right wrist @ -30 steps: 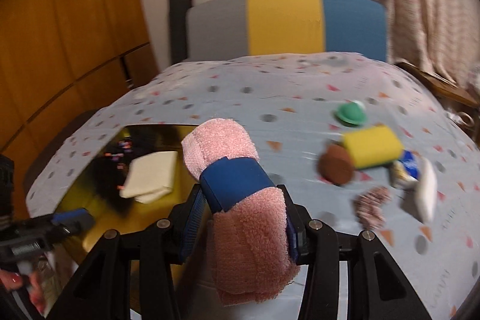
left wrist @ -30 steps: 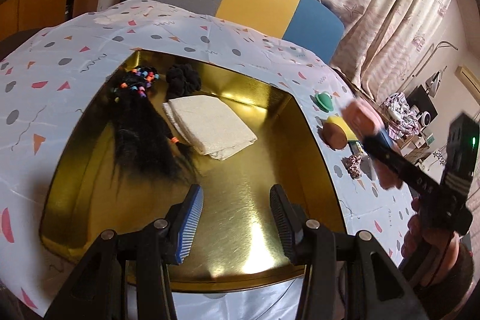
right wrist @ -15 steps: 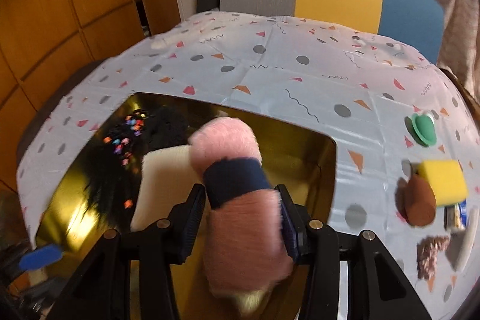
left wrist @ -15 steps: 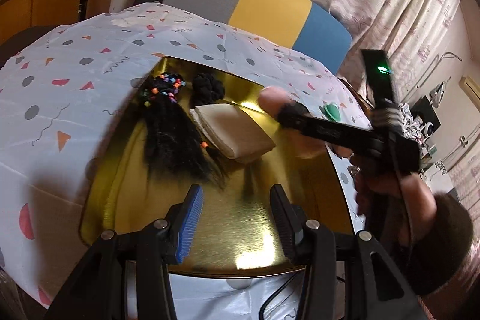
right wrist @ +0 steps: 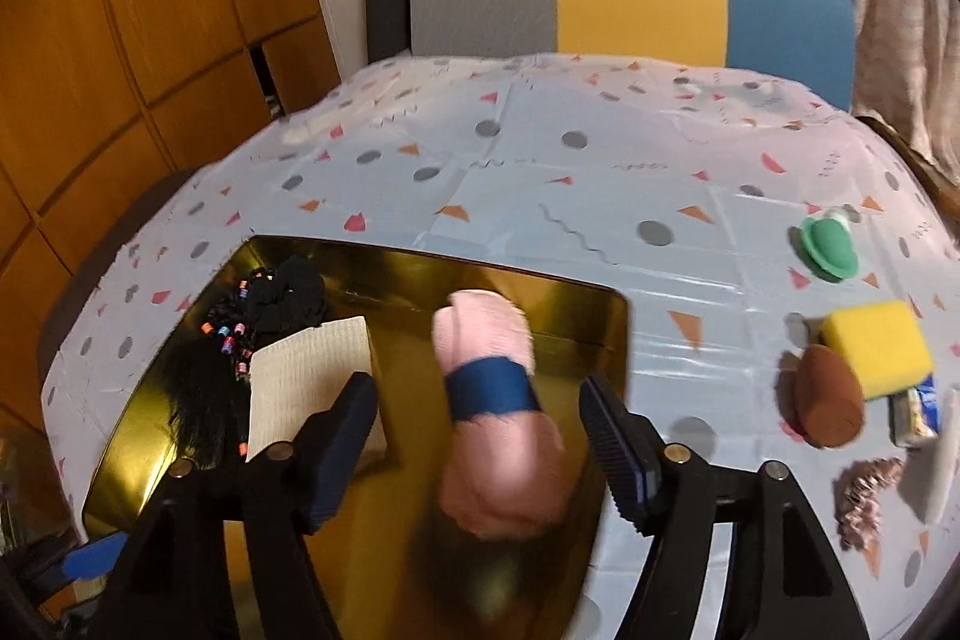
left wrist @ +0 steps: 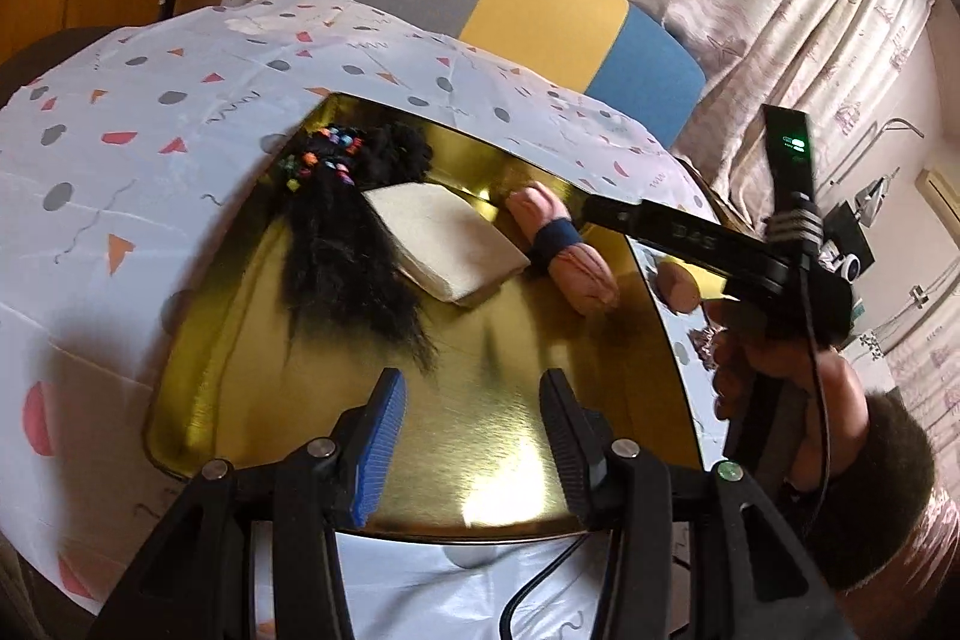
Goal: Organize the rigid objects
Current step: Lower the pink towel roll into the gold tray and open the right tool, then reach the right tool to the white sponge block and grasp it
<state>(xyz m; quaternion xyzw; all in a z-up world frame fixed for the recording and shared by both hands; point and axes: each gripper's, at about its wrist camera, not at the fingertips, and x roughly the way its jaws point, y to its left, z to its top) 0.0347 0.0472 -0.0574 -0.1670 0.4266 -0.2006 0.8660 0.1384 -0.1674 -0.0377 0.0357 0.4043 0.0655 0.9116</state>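
Through the left wrist camera we saw our left tool (left wrist: 471,436) spread and empty above the gold tray (left wrist: 600,436), where the pink rolled towel (left wrist: 561,244) lay beside the folded cloth (left wrist: 444,244) and the black hairpiece (left wrist: 348,250). Through the right wrist camera our right tool (right wrist: 480,436) had just been opening; its jaws stood clear of the towel (right wrist: 492,400) between them. A yellow sponge (right wrist: 876,346) sat on the desk (right wrist: 540,160).
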